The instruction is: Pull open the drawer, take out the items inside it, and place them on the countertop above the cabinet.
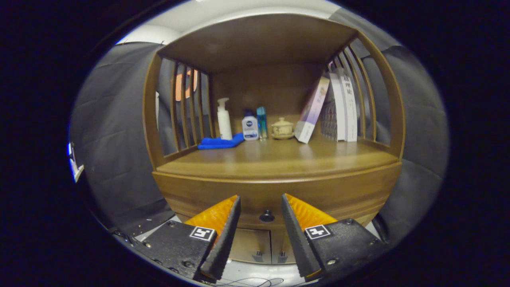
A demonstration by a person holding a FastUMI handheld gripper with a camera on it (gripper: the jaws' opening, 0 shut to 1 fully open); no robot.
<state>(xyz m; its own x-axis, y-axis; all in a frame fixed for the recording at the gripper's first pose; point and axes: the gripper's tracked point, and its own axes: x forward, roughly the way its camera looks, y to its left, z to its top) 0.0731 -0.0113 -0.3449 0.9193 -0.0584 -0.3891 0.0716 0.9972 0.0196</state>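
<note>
A wooden cabinet stands ahead with a closed drawer (275, 201) under its countertop (279, 159). The drawer's small dark round knob (267, 216) sits just beyond and between my fingertips. My gripper (261, 198) is open, nothing between its fingers, a short way in front of the drawer front. What lies inside the drawer is hidden.
On the countertop, at the back, stand a white pump bottle (224, 119) on a blue cloth (220, 142), a small white bottle (250, 125), a slim teal bottle (261, 122), a lidded ceramic jar (282, 128) and leaning books (330, 107). Slatted sides and a roof enclose it. Two lower doors (255, 245) sit beneath the drawer.
</note>
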